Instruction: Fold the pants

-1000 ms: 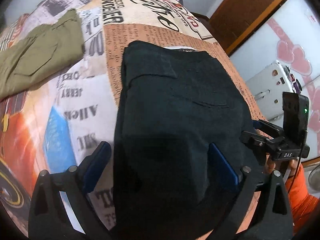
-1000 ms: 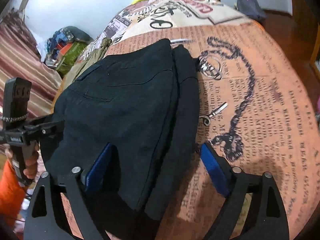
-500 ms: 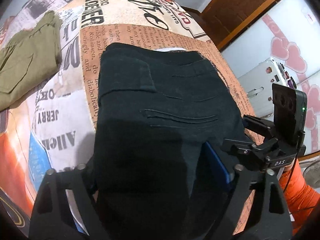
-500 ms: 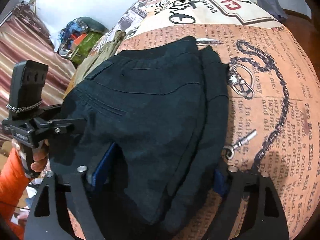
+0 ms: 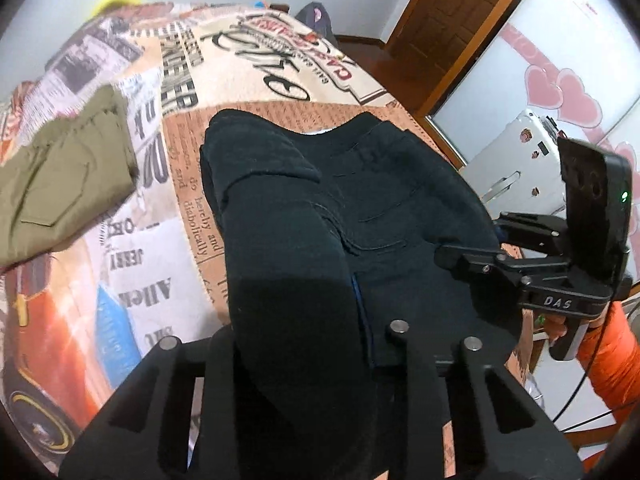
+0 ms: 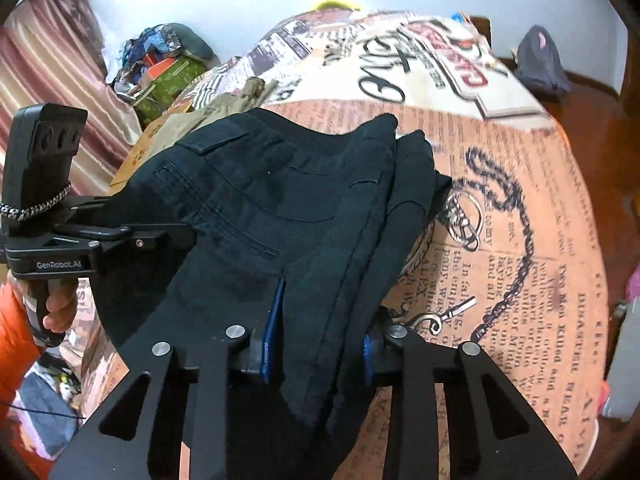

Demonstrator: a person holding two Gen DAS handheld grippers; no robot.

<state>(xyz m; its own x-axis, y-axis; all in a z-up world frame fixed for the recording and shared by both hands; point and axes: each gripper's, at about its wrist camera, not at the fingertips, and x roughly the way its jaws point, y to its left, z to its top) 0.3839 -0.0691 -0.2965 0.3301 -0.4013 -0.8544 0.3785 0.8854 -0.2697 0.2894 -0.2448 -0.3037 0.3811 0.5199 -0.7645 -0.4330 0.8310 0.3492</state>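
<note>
The black pants (image 5: 360,200) lie folded on the printed bedspread (image 5: 168,240), waistband at the far end. My left gripper (image 5: 296,332) is shut on the near left edge of the pants, which bulges up between its fingers. My right gripper (image 6: 316,340) is shut on the near right edge of the black pants (image 6: 280,208), several layers pinched between its blue pads (image 6: 272,320). Each gripper shows in the other's view, the right one in the left wrist view (image 5: 472,260) and the left one in the right wrist view (image 6: 160,236). The near end of the pants is raised off the bed.
Folded olive pants (image 5: 60,184) lie on the bed to the left. A white appliance (image 5: 516,168) and a wooden door (image 5: 448,24) stand to the right. A pile of clutter (image 6: 164,64) sits by the curtain, and a dark bag (image 6: 540,64) lies on the floor.
Both grippers closed from open onto the near edge of the black pants and lifted it. The fabric now bunches up between the fingers.
</note>
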